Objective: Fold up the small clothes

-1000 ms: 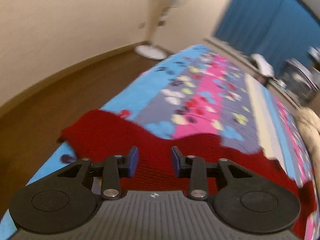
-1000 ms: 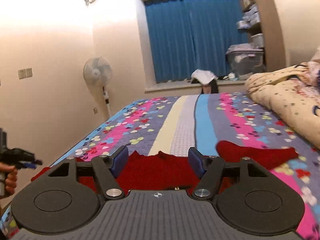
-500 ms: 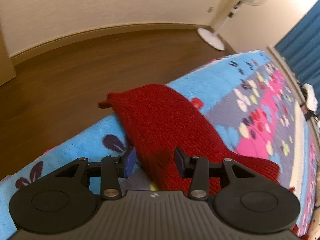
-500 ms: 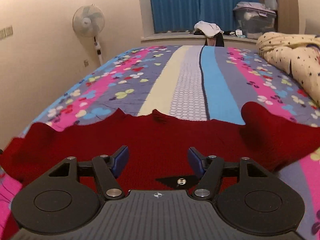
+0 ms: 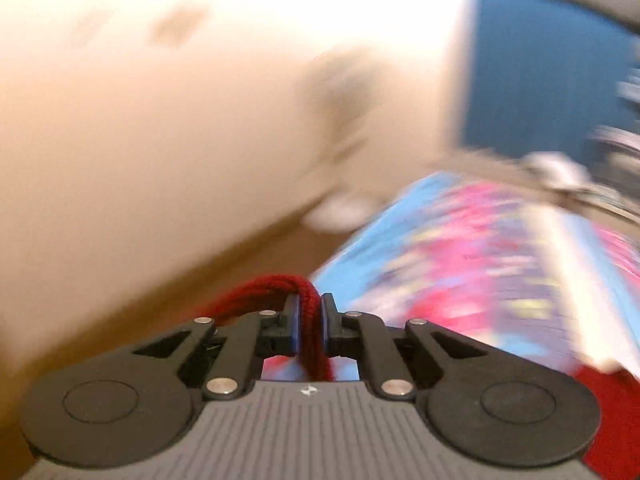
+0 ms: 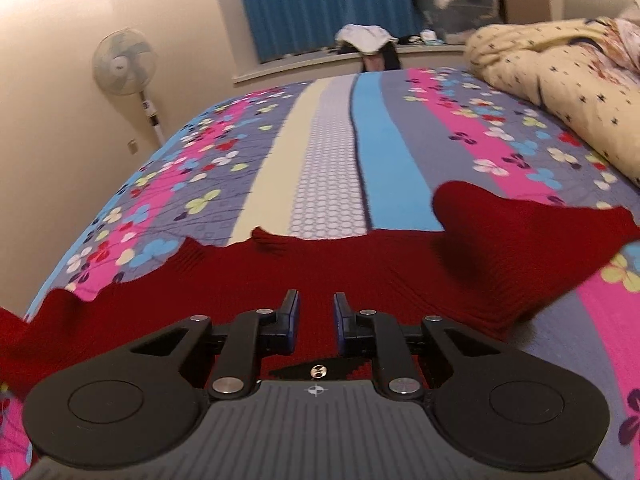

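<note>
Red knit garment point(image 5: 310, 312) apparently pinched in left gripper point(image 5: 309, 322)

Readable text: none in both views.
Black tag point(image 6: 318, 369) on red sweater point(image 6: 280, 276): a small round logo, too small to read.

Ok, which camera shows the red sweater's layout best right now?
Right wrist: the red knit sweater lies spread across the bedspread, sharp. The left wrist view is blurred, showing only a bunched edge pinched in the left claw.
</note>
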